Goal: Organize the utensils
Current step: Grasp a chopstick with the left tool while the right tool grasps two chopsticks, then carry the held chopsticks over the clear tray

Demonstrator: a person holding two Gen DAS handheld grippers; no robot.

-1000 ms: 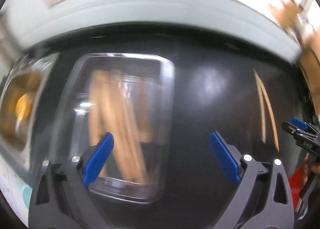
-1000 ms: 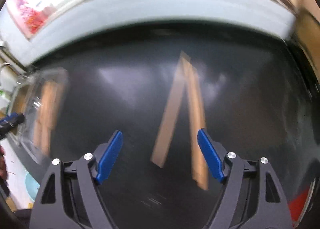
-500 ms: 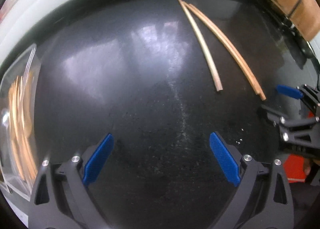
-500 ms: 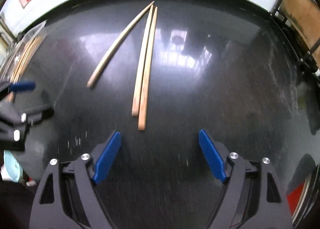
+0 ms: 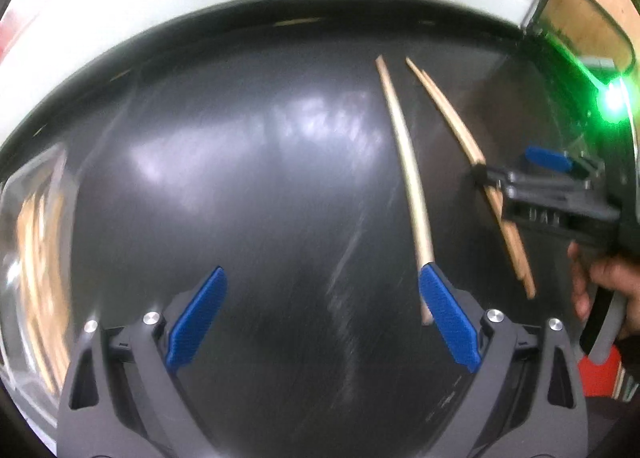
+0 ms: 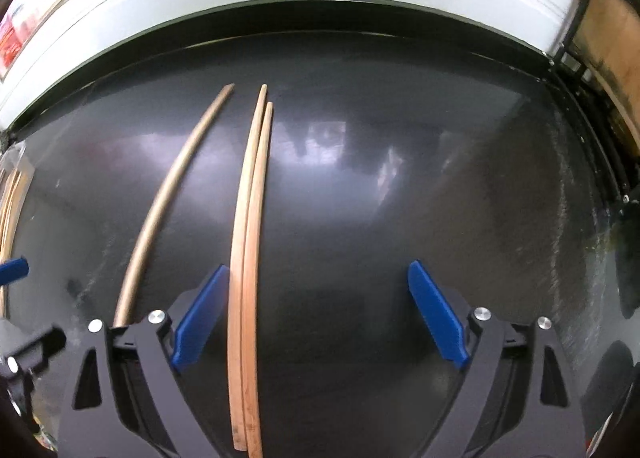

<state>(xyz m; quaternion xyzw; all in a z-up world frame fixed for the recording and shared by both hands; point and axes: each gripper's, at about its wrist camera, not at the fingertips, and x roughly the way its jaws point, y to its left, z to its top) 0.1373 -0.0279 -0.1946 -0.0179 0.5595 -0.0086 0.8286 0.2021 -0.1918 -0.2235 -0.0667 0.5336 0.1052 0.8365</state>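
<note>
Both tools wide open, nothing gripped. Left gripper hovers low over the black countertop; the pale single chopstick runs from upper centre down to its right pad, near end just beside or under that pad, so it lies at the edge of the gap, not centred. Right gripper straddles the chopstick pair, which sits close to its left pad, well off centre.

Risks (judgement):
1. Closing the left tool now could push the single stick sideways or pinch only its tip; it would pivot and roll on the glossy top.
2. The pair lie touching; an off-centre squeeze may catch 1 stick and scissor the other out.
3. The 2 tools work near each other; a collision could scatter the sticks.

View differences: the left wrist view alone shows the clear container at the left edge with blurred chopsticks inside, and the right tool from the side, over the pair. The right wrist view alone shows the pair's full length and clean alignment.
</note>
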